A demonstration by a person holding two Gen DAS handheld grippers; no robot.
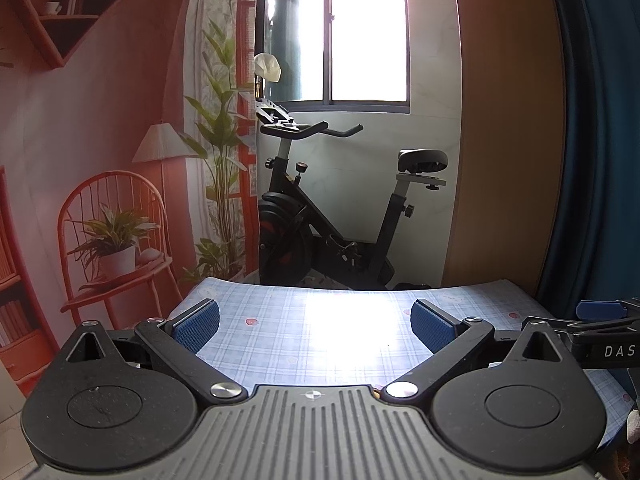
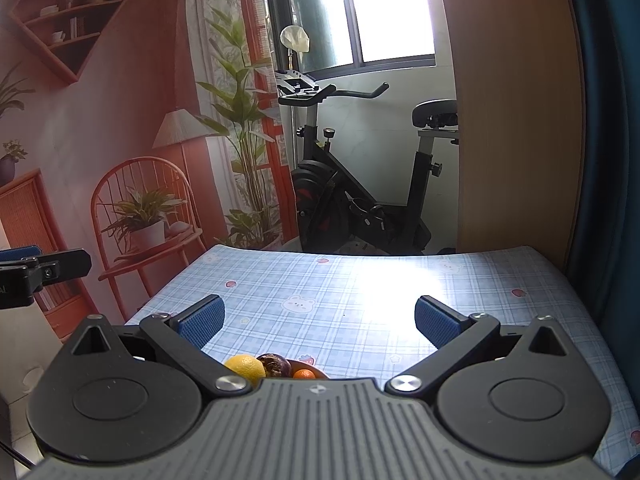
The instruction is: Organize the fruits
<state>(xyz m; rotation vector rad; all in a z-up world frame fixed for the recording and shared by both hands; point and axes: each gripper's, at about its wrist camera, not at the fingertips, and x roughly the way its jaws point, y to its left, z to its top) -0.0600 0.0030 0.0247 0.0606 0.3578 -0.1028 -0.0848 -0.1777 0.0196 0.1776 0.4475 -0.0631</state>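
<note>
In the right wrist view a yellow lemon (image 2: 245, 366), a dark purple fruit (image 2: 274, 364) and a small orange fruit (image 2: 305, 374) lie together on an orange plate (image 2: 316, 370), mostly hidden behind the gripper body. My right gripper (image 2: 319, 320) is open above the table, just beyond the plate, holding nothing. My left gripper (image 1: 315, 323) is open too, over the table's left part with nothing between its blue pads. No fruit shows in the left wrist view. The other gripper pokes in at each view's edge: the right gripper (image 1: 600, 320), the left gripper (image 2: 36, 268).
The table (image 2: 360, 292) wears a blue plaid cloth with bear prints and ends at a far edge. Behind it stand an exercise bike (image 2: 360, 184), a wooden panel (image 2: 516, 120), a blue curtain (image 1: 600, 140) and a printed backdrop (image 2: 100, 140) of a room.
</note>
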